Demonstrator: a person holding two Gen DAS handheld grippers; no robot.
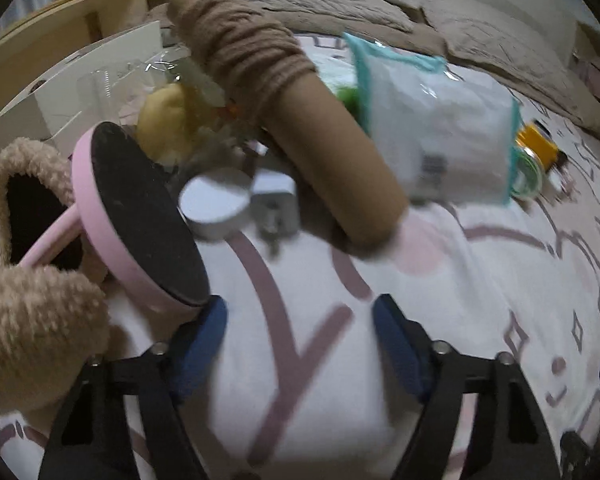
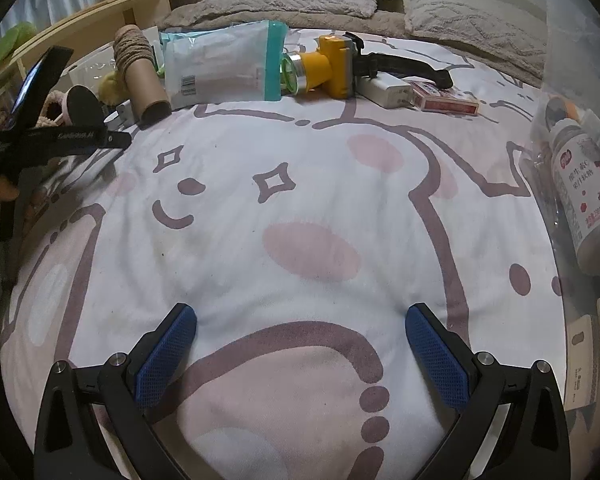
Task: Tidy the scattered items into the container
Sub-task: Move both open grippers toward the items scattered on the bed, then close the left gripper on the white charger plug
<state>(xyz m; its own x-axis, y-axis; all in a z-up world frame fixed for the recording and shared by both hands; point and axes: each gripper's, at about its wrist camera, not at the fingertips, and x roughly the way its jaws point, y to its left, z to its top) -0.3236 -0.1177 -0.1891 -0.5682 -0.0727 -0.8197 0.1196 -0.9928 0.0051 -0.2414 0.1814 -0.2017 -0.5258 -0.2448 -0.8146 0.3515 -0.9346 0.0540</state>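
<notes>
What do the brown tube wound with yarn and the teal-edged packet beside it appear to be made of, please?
The tube looks like matte cardboard: dull brown wall, hollow open end, with fibrous yarn wound around it. The packet seems a thin plastic film: glossy, crinkled, semi-transparent, with teal sealed edges.

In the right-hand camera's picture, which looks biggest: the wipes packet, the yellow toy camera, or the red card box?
As they look in that view:
1. Wipes packet
2. Yellow toy camera
3. Red card box
All three lie about equally far back on the bed, so the order is fairly trustworthy.
</notes>
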